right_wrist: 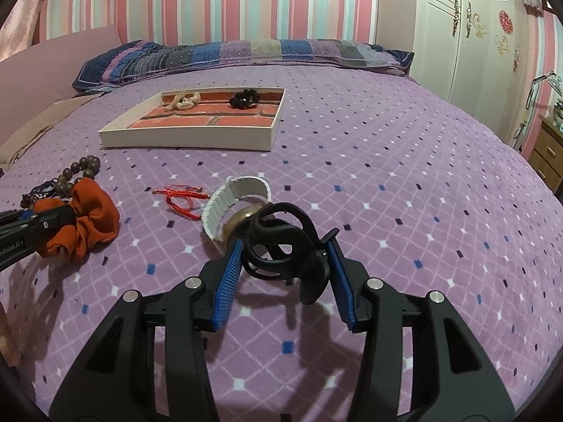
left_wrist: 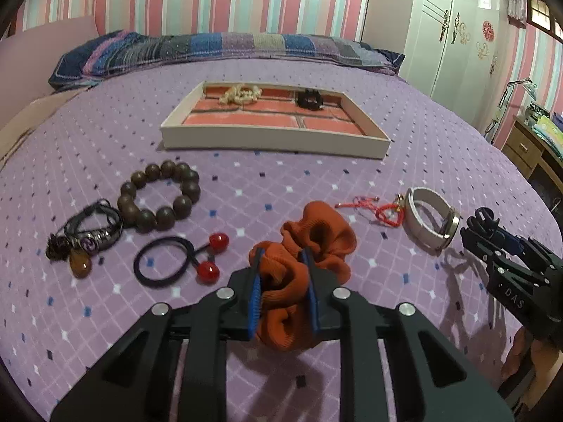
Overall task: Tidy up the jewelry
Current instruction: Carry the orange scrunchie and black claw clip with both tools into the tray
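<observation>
My left gripper [left_wrist: 283, 281] is shut on an orange scrunchie [left_wrist: 309, 246], held just above the purple bedspread; it also shows in the right wrist view [right_wrist: 88, 218]. My right gripper [right_wrist: 286, 270] is shut on a black hair claw clip [right_wrist: 285, 242], also seen in the left wrist view [left_wrist: 492, 232]. A white tray [left_wrist: 274, 140] with a brick-pattern floor lies farther back and holds a cream scrunchie [left_wrist: 241, 94] and a black scrunchie [left_wrist: 309, 100].
On the bedspread lie a brown bead bracelet [left_wrist: 158, 195], a dark cord bracelet with charms [left_wrist: 88, 237], a black hair tie with red balls [left_wrist: 176, 262], a red string bracelet [left_wrist: 380, 211] and a white watch [left_wrist: 429, 221]. A striped pillow [left_wrist: 225, 49] lies behind the tray.
</observation>
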A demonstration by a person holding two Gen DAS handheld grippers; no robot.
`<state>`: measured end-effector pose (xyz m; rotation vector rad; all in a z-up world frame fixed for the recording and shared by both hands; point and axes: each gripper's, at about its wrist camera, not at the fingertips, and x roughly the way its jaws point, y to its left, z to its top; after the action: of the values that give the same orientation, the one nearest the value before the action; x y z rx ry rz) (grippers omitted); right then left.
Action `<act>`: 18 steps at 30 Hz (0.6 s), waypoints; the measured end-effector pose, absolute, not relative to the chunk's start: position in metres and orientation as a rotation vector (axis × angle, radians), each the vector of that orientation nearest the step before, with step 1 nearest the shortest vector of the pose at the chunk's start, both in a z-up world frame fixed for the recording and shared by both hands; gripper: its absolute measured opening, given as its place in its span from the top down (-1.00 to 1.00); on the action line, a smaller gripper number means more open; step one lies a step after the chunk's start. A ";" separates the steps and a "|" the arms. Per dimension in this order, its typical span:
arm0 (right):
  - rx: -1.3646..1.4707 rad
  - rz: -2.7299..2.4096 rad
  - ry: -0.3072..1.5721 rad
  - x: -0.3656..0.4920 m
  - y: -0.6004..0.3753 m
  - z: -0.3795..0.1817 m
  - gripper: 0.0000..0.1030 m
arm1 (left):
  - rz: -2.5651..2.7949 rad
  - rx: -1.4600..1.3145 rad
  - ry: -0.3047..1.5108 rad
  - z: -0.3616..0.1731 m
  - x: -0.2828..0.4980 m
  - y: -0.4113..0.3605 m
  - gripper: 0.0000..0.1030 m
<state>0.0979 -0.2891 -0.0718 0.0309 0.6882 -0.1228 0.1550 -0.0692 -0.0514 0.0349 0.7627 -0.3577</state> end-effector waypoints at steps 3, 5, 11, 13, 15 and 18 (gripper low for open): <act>0.024 -0.132 0.672 0.099 -0.288 -0.063 0.07 | -0.369 0.025 0.753 -0.044 0.157 -0.069 0.60; 0.027 -0.132 0.656 0.101 -0.288 -0.055 0.07 | -0.376 0.011 0.747 -0.039 0.160 -0.068 0.61; 0.052 -0.111 0.655 0.119 -0.288 -0.043 0.07 | -0.386 -0.012 0.732 -0.026 0.176 -0.067 0.62; 0.046 -0.107 0.653 0.129 -0.284 -0.040 0.07 | -0.385 -0.013 0.724 -0.022 0.183 -0.066 0.62; 0.044 -0.101 0.647 0.140 -0.282 -0.036 0.07 | -0.383 -0.018 0.713 -0.015 0.192 -0.066 0.62; 0.048 -0.091 0.627 0.163 -0.278 -0.024 0.07 | -0.379 -0.021 0.690 -0.002 0.209 -0.066 0.62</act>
<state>0.1630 -0.2780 -0.0240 0.0478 0.6272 -0.0909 0.2094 -0.0657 -0.0018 -0.0209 0.6900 -0.3793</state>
